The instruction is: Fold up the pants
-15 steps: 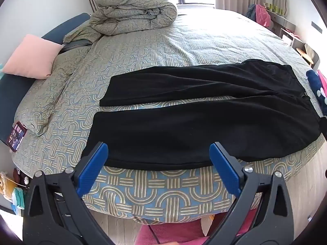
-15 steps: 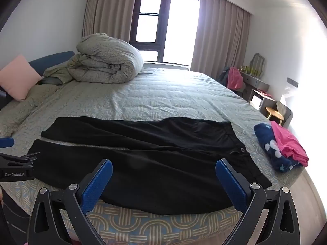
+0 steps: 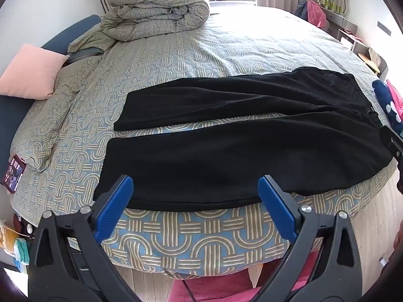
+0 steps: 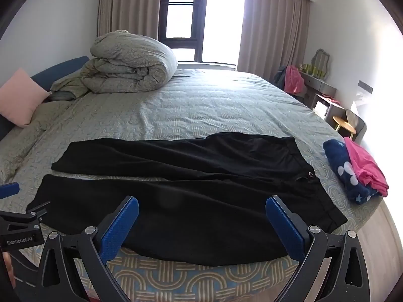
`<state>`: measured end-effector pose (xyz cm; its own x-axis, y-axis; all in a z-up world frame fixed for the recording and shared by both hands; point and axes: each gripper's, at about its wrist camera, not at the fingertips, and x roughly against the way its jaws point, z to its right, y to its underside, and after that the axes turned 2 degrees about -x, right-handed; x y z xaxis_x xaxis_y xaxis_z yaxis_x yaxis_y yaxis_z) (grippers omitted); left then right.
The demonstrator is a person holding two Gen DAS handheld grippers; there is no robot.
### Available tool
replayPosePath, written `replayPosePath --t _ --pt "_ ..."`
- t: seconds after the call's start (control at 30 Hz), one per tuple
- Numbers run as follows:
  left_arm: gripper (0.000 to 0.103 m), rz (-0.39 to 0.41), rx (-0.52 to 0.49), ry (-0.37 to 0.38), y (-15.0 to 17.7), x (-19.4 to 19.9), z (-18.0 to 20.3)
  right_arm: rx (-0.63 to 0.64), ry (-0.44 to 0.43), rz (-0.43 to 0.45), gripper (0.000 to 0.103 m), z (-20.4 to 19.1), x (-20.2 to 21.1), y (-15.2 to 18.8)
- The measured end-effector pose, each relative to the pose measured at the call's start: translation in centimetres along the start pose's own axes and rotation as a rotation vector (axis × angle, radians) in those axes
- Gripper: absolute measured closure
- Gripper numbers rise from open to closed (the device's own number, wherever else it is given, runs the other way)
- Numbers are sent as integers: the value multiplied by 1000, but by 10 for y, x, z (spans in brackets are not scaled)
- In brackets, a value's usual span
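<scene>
Black pants (image 3: 239, 148) lie flat and spread out on the patterned bed cover (image 3: 201, 52), legs to the left, waistband to the right; they also show in the right wrist view (image 4: 189, 196). My left gripper (image 3: 195, 193) is open and empty, hovering over the near edge of the near leg. My right gripper (image 4: 201, 214) is open and empty, above the near edge of the pants toward the waist. The left gripper shows at the left edge of the right wrist view (image 4: 15, 216).
A rolled duvet (image 3: 156, 10) sits at the head of the bed with a pink pillow (image 3: 30, 73) at the left. Folded navy and pink clothes (image 4: 357, 171) lie at the bed's right end. A dresser (image 4: 320, 85) stands by the right wall.
Both grippers have edged slightly closer to the bed. The pants have not moved.
</scene>
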<state>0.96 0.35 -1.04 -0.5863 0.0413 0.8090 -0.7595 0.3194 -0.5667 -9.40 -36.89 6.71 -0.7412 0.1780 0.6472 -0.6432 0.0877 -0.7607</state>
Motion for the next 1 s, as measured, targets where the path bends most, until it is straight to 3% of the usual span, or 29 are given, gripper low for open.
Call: replayPosePath --t 0.4,1.0 --pt "4 -28 2 -7 0 -10 -4 -19 4 -61 0 5 -14 -2" --pt "4 -31 28 15 -1 -12 -11 3 5 -69 0 -1 -12 -3"
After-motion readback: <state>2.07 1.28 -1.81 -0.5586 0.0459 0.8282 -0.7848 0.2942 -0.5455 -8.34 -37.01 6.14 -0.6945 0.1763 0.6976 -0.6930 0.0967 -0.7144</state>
